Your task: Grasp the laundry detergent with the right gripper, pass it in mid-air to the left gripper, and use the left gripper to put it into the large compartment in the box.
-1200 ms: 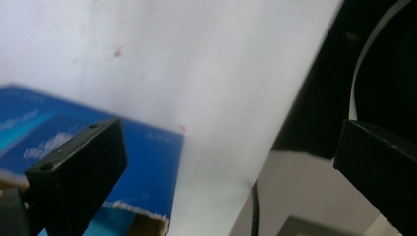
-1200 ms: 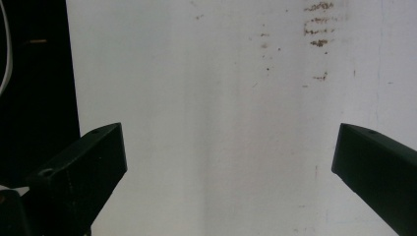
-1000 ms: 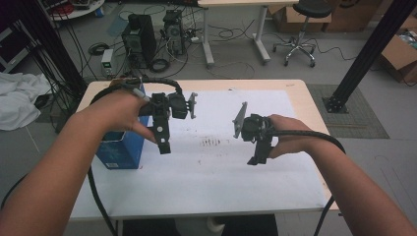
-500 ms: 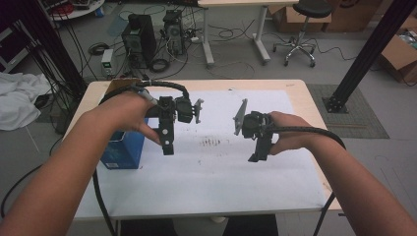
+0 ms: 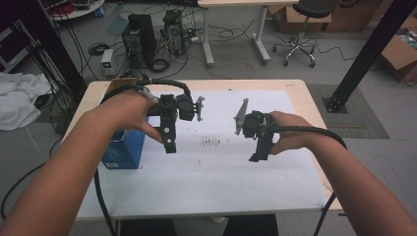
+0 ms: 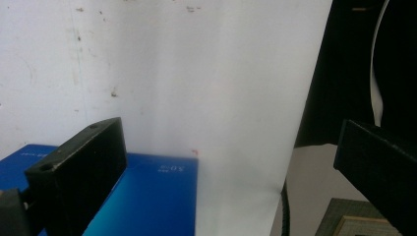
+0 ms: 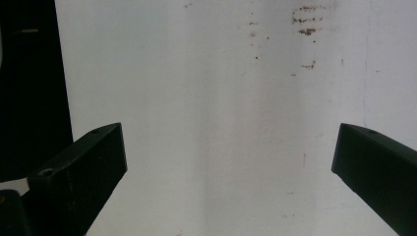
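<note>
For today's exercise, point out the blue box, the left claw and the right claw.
blue box (image 5: 121, 151), high view, its front face.
left claw (image 6: 231, 172), left gripper view, midway between fingertips.
right claw (image 7: 228, 157), right gripper view, midway between fingertips.

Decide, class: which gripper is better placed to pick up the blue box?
Left, probably. The left gripper hangs open right beside the blue box, which shows between its jaws in its own view. The right gripper is open too, over bare white sheet.

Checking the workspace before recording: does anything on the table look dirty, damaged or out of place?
The white sheet carries a patch of small brown marks near its middle, between the left gripper and right gripper. The blue box sits squarely at the left edge. Nothing looks spilled or broken.
</note>
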`<state>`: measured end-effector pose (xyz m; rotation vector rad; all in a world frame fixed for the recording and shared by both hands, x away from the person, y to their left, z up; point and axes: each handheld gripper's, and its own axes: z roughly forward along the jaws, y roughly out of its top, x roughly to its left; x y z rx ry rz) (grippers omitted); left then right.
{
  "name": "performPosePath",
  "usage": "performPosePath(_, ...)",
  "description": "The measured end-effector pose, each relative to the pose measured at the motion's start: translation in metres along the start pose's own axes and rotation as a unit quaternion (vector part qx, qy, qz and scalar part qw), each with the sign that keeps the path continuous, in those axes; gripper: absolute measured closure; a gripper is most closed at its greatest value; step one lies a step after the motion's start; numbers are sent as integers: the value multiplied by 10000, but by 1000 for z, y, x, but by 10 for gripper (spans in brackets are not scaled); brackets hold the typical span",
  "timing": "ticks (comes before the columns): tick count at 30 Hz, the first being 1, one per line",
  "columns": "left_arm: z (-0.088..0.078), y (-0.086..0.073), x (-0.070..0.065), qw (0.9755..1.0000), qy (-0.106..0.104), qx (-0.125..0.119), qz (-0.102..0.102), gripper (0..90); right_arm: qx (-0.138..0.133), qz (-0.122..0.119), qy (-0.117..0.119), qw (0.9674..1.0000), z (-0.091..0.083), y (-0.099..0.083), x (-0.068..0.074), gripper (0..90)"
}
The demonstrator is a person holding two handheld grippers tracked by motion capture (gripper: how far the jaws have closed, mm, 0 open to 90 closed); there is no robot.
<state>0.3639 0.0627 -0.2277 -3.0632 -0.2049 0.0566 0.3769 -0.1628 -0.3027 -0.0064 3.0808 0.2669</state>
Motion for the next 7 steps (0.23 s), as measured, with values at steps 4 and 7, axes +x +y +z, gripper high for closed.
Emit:
performPosePath(4, -1, 0, 0, 10000, 10, -49, -22, 1, 2, 0, -11, 10000, 0, 0, 0, 0)
performPosePath(7, -1, 1, 0, 10000, 30, -38, 2, 1, -9, 6, -20, 10000, 0, 0, 0, 0)
